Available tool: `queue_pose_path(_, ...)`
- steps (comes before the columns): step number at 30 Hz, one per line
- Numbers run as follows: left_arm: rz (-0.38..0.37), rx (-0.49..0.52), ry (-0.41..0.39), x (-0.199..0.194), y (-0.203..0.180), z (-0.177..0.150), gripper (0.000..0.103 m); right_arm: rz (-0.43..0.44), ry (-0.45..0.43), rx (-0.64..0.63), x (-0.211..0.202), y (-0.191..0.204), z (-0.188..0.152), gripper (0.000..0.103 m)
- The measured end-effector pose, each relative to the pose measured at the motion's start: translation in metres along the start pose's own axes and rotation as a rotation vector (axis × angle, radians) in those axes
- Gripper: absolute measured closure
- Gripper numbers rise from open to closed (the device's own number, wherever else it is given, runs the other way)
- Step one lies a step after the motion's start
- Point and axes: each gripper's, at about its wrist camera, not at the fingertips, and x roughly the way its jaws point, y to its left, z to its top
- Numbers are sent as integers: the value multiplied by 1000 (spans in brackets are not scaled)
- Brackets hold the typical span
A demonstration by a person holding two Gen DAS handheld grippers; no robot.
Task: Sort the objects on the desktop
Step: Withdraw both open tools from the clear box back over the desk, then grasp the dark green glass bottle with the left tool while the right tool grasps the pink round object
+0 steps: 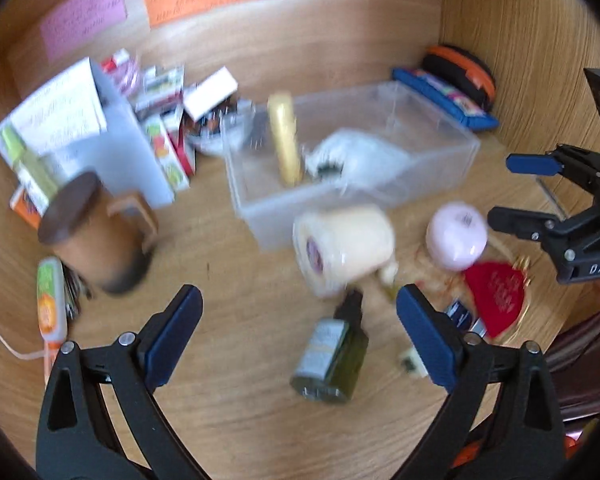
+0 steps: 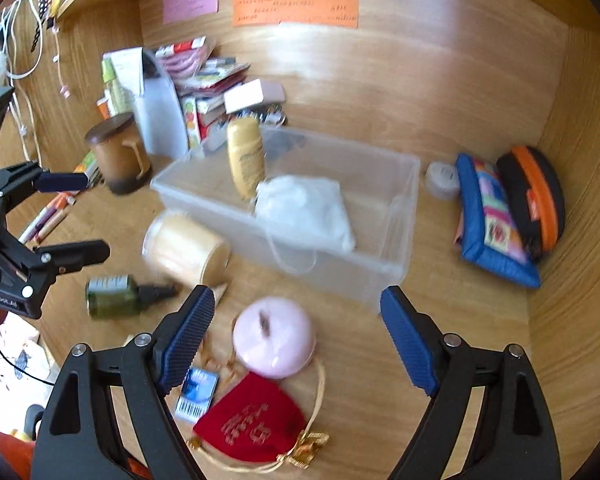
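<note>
The green bottle [image 1: 331, 360] lies on its side just ahead of my left gripper [image 1: 300, 332], between its spread, empty jaws. Likely rigid, smooth, prone to rolling: I would grip across the body. My right gripper [image 2: 298, 334] hangs released over the pink round case [image 2: 274, 336].

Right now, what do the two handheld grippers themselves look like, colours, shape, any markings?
Both match: the left gripper and right gripper have black, curved, skeletal frames with triangular cut-outs and silver pivot bolts, ending in dark blue pads with a fine ribbed texture. White lettering marks each body, too blurred to read fully. A bit of orange shows near the left gripper's base.
</note>
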Motion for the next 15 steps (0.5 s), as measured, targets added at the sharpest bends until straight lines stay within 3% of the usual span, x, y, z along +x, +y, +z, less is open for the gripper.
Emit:
queue_pose_path(3, -19, -23, 48, 12, 4, -17, 4, 12, 32, 11, 12, 2, -14, 20)
queue_pose_path(7, -98, -78, 111, 27, 10, -32, 4, 23, 76, 28, 30, 1, -27, 20)
queue_pose_path(15, -124, -74, 94, 34, 3, -39, 5, 29, 108, 52, 55, 1, -36, 20)
